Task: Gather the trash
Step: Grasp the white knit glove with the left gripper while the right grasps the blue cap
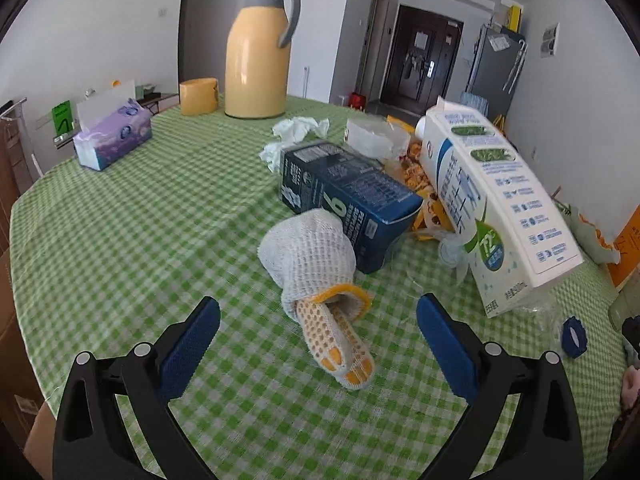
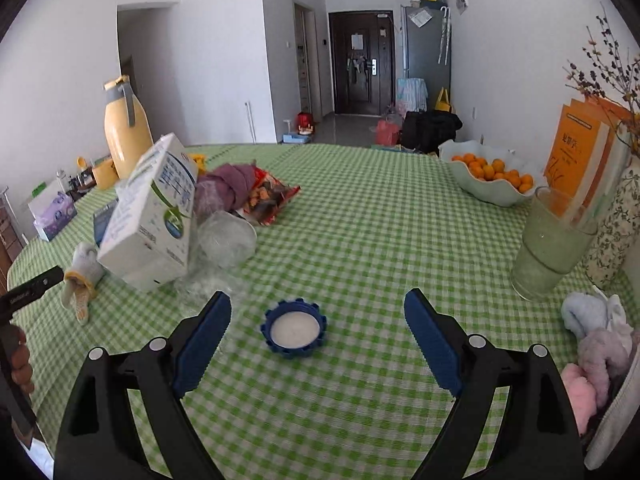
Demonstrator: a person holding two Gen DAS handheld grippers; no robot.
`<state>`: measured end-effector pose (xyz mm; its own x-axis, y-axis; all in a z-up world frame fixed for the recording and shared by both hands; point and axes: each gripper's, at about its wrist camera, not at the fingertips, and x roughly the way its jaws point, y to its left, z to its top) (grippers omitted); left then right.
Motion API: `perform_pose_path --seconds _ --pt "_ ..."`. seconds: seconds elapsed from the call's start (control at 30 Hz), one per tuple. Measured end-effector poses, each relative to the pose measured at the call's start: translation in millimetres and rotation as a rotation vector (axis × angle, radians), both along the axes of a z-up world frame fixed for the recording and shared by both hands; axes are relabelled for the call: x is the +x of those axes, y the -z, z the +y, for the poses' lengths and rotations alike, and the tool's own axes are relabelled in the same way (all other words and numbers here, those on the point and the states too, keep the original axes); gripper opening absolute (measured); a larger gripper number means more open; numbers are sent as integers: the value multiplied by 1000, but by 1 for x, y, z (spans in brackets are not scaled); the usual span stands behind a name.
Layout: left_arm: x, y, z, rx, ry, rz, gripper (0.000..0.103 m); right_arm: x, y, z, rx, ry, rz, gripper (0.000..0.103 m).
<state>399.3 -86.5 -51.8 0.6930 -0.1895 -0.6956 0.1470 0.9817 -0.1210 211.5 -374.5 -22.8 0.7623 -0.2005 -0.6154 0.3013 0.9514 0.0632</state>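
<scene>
A white knit work glove [image 1: 316, 284] with yellow dots lies on the green checked tablecloth [image 1: 160, 216], just ahead of my open left gripper [image 1: 318, 316]; its fingertip end reaches in between the blue pads without touching them. Behind it lie a dark blue carton [image 1: 348, 196], a white milk carton [image 1: 492, 204], crumpled tissues [image 1: 296, 130] and snack wrappers [image 1: 416, 172]. In the right wrist view, a blue bottle cap [image 2: 295, 328] sits upturned between the pads of my open right gripper [image 2: 318, 320]. The white carton [image 2: 156, 216], a clear crushed bottle [image 2: 224, 236] and a red snack bag [image 2: 268, 196] lie to its left.
A yellow thermos jug [image 1: 256, 52], a yellow cup [image 1: 198, 96] and a purple tissue box [image 1: 114, 140] stand at the far side. On the right are a bowl of oranges [image 2: 492, 176], a glass of greenish liquid [image 2: 552, 244], an orange book [image 2: 584, 156] and rolled cloths [image 2: 600, 344].
</scene>
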Motion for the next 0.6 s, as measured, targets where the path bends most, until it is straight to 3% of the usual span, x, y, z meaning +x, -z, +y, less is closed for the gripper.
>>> perform_pose_path --seconds 0.07,0.17,0.2,0.23,0.3,0.37,0.43,0.53,0.57,0.6 --pt "18 12 -7 26 6 83 96 9 8 0 11 -10 41 85" --pt "30 22 -8 12 -5 125 92 24 23 1 32 -31 114 85" --pt "32 24 -8 3 1 134 81 29 28 2 33 -39 135 85" --pt "34 26 -9 -1 6 149 58 35 32 3 30 -44 156 85" --pt "36 30 -10 -4 25 179 37 43 40 4 29 -46 188 85" --pt "36 28 -11 2 33 172 30 49 45 3 51 -47 207 85" --pt "34 24 -11 -6 45 178 15 54 48 3 70 -43 227 85" --pt "30 17 -7 -14 64 186 9 58 52 4 57 -40 244 85" --pt "27 14 -5 -17 65 183 9 59 52 6 57 -49 247 77" --pt "24 12 -3 -21 60 177 9 61 53 6 63 -61 250 62"
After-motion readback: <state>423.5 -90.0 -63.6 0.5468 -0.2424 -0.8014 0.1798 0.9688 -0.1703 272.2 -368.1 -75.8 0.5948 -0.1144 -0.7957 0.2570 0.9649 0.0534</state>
